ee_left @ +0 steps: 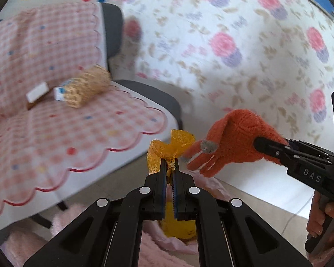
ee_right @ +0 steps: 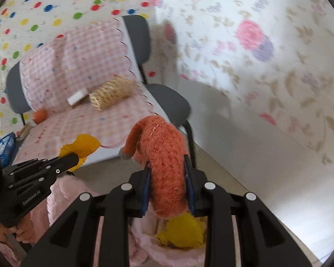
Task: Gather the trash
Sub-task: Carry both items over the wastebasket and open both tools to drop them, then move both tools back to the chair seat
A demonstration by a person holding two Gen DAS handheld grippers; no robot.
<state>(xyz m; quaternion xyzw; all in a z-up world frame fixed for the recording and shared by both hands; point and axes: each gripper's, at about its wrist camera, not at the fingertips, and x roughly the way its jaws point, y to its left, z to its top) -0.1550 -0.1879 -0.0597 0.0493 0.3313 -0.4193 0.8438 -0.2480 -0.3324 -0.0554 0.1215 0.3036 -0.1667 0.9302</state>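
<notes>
Jaws nearly closed, left gripper [ee_left: 172, 163] pinching yellow mesh [ee_left: 169, 150], right gripper [ee_right: 167, 164] clamping orange glove [ee_right: 164, 155]

Woven roll [ee_right: 110, 96] on chair [ee_right: 167, 102], glove [ee_right: 164, 164] right of netting [ee_right: 82, 148]

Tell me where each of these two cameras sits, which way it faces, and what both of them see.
Left wrist: on the left gripper, looking along its fingers at yellow mesh they pinch; right gripper and hand at right.
Right wrist: on the right gripper, clamping an orange glove; left gripper at left.
Shared: chair, glove, mesh.
</notes>
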